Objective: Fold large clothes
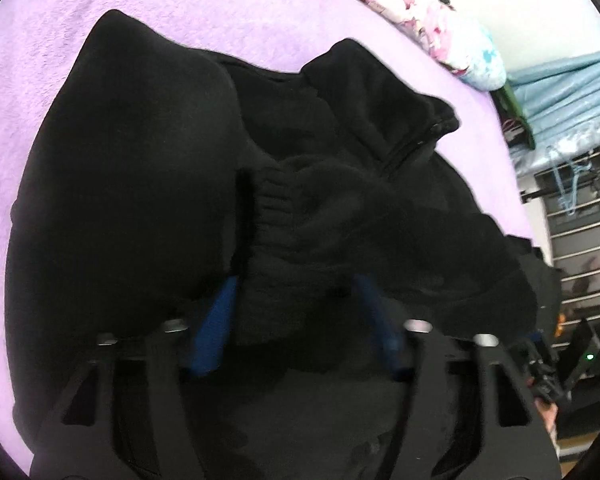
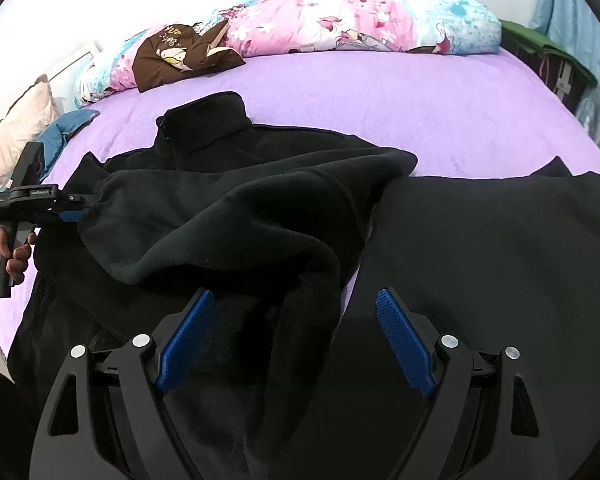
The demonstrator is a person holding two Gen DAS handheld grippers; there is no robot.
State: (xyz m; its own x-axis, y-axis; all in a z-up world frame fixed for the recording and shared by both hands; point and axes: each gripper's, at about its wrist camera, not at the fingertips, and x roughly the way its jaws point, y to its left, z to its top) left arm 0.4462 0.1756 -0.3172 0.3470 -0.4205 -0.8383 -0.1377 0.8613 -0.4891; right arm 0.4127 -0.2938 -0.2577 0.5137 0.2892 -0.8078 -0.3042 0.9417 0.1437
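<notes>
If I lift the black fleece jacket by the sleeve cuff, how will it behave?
Probably floppy: the black fleece jacket already drapes in soft folds over the purple blanket. The sleeve cuff between the left gripper fingers looks ribbed and bunched, so it should grip well. The fleece may drag on the fuzzy blanket rather than slide.

Black jacket [image 2: 228, 216]: matt fleece, soft nap, no sheen; ribbed knit cuff [image 1: 274, 200]. Bed cover [image 2: 400, 96]: lilac cloth, short looped pile like towelling, matt. Quilt [image 2: 340, 24]: smooth printed cotton-like cloth, pink and blue. Right gripper [image 2: 296, 344]: matt black plastic frame, bright metal pivot pins, blue pads [image 2: 186, 340] with a fine knurled grain. Left gripper [image 1: 296, 320]: same make; pad texture blurred, probably the same.
</notes>
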